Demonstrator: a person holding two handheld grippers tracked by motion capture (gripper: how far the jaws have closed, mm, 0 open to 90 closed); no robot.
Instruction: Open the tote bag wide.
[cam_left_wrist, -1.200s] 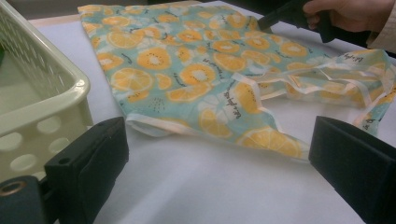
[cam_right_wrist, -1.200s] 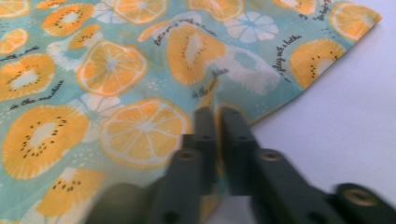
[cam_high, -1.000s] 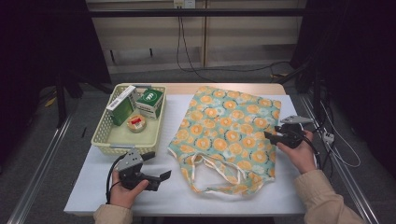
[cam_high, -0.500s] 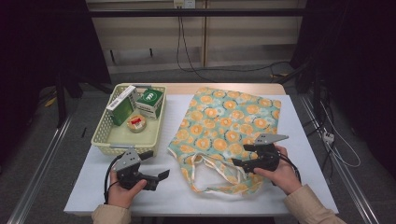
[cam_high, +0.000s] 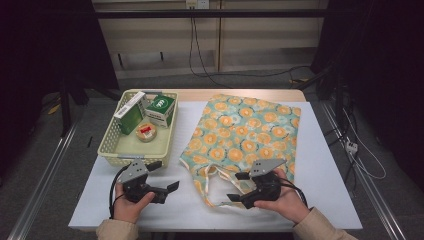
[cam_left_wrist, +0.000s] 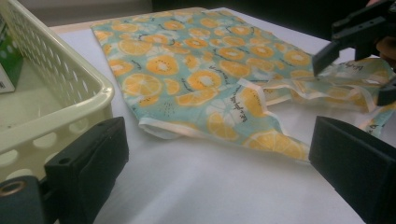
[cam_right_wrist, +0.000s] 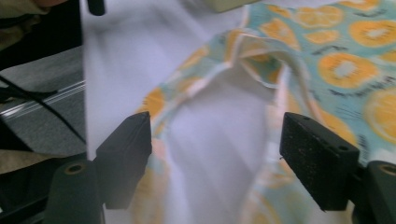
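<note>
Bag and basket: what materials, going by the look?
Bag: looks like thin woven cloth, matte, printed with orange slices on teal. It lies flat with soft wrinkles, and the handles flop loosely. Possibly cotton; the fibre can't be told.
Basket: seems moulded plastic, pale yellow, slightly glossy. The walls are stiff with a regular grid of holes and a rolled rim.

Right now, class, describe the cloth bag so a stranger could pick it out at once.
Start at the white table. Beside the pale basket of small packs lies the flat cloth bag, filling the table's right half, its handles toward the person, by the open right gripper. It alone is soft, teal, and printed with orange slices.
</note>
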